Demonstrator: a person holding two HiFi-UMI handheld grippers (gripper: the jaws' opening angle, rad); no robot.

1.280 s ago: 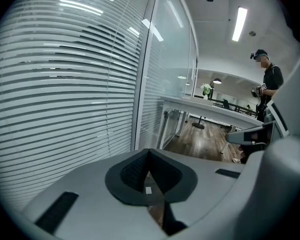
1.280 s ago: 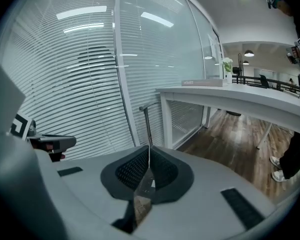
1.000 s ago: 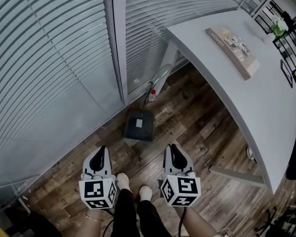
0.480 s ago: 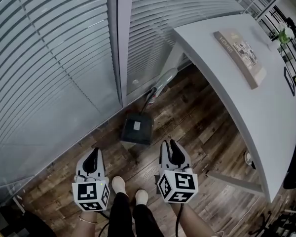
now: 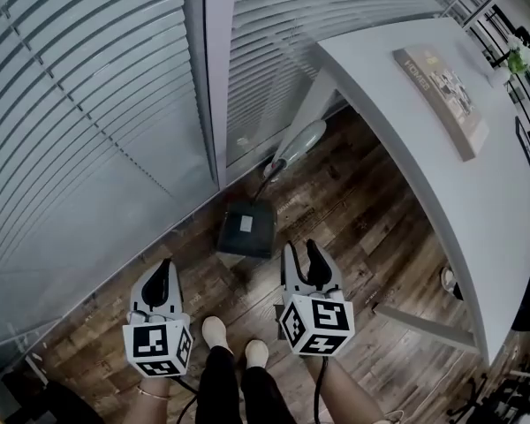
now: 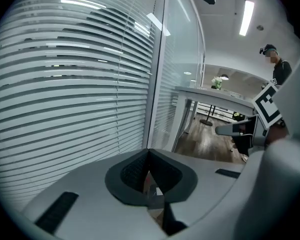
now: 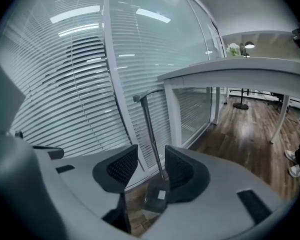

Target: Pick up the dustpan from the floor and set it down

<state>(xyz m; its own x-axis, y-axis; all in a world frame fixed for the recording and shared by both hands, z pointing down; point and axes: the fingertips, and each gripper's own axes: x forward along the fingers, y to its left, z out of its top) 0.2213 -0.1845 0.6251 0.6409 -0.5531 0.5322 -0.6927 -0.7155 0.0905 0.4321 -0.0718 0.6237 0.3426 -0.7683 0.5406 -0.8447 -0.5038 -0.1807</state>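
Note:
A dark dustpan (image 5: 246,229) stands on the wood floor against the glass wall, its thin pole rising to a pale grip (image 5: 302,140). My right gripper (image 5: 299,248) hovers just in front of the pan, slightly to its right. Its jaws have just been opening and stand apart with nothing between them. In the right gripper view (image 7: 151,166) the pan (image 7: 157,198) and pole (image 7: 149,126) show through the gap, farther off. My left gripper (image 5: 163,268) is off to the pan's left and nearer me, its pads (image 6: 140,170) pressed together, empty.
The glass wall with blinds (image 5: 88,104) runs along the left and back. A white table (image 5: 477,201) with a book (image 5: 442,95) on it overhangs the floor on the right, its leg (image 5: 424,318) near my right arm. My shoes (image 5: 214,329) are below. A person (image 6: 276,70) stands far off.
Both grippers have moved forward and down toward the dustpan. The right gripper's jaws, closed a second ago, now stand apart; the left's stay closed.

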